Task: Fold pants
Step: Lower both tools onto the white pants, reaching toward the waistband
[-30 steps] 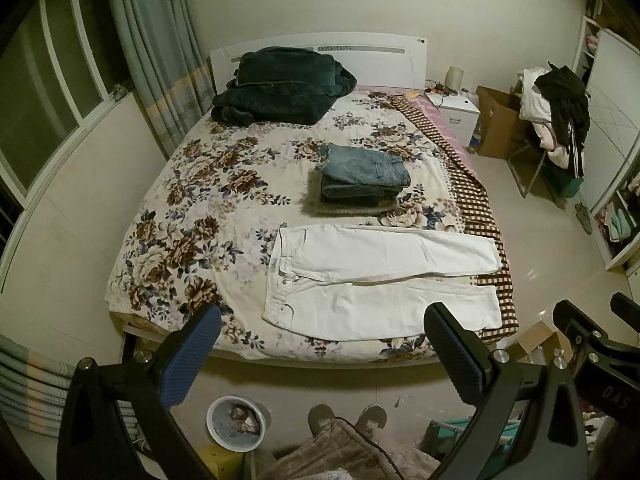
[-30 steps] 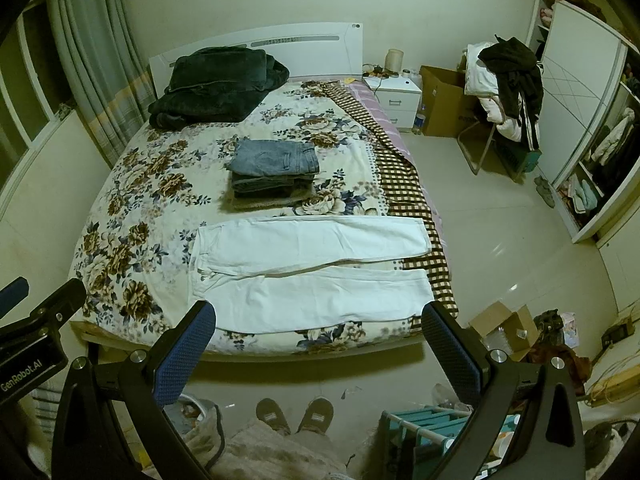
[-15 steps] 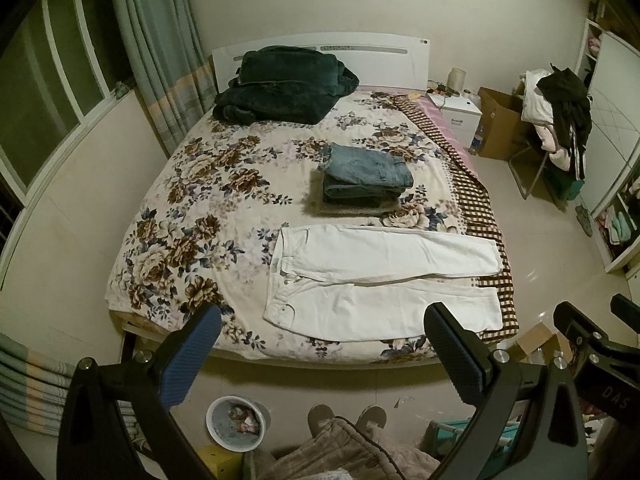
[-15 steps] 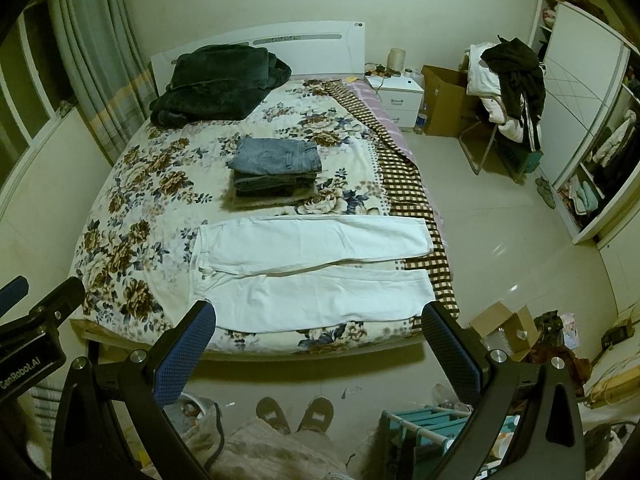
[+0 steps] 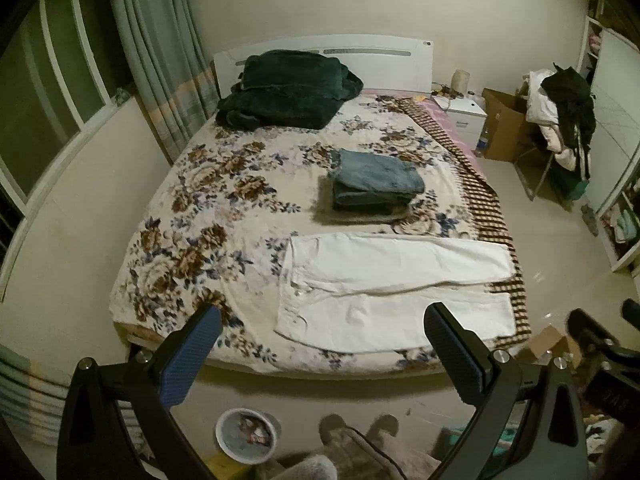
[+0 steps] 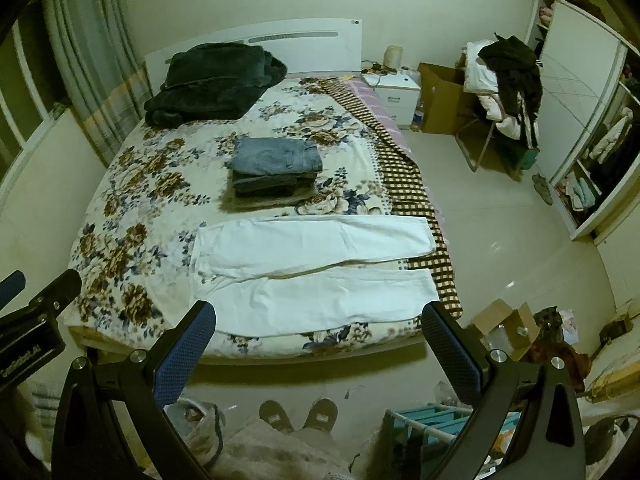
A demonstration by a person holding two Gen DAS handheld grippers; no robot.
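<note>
White pants point(image 5: 392, 280) lie flat and spread on the floral bed point(image 5: 208, 216), waist to the left, both legs pointing right; they also show in the right wrist view point(image 6: 312, 268). My left gripper point(image 5: 320, 344) is open and empty, held well back above the bed's near edge. My right gripper point(image 6: 316, 338) is open and empty, also back from the near edge. Neither touches the pants.
A stack of folded jeans point(image 5: 376, 184) sits behind the pants. A dark green blanket point(image 5: 288, 92) lies at the headboard. A bin point(image 5: 246, 434) and my slippers point(image 6: 298, 414) are on the floor. A cardboard box point(image 6: 504, 328) stands by the bed's right corner.
Both views have shifted very slightly toward the bed. The pants have not moved and both grippers stay open.
</note>
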